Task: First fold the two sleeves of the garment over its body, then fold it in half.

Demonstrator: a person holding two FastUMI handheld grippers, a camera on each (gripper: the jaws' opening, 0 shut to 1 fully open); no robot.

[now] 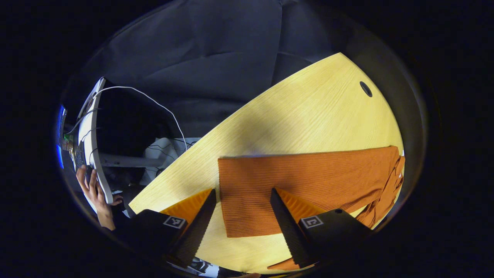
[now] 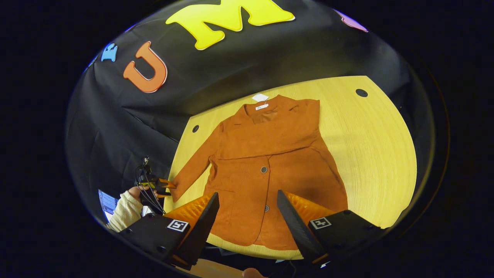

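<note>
The orange garment (image 2: 266,170) lay flat on the bench (image 2: 370,146), one sleeve (image 2: 193,170) stretched out. It looked soft and limp; the cuff seemed the best hold. Both grippers (image 1: 243,210) (image 2: 247,210) stood wide, empty.

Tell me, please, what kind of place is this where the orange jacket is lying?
It looks like a recording booth, not a home. A black cloth wall hangs behind a pale wooden table with cable holes, where the orange jacket lies. Loose cables and equipment sit beside the table.
</note>
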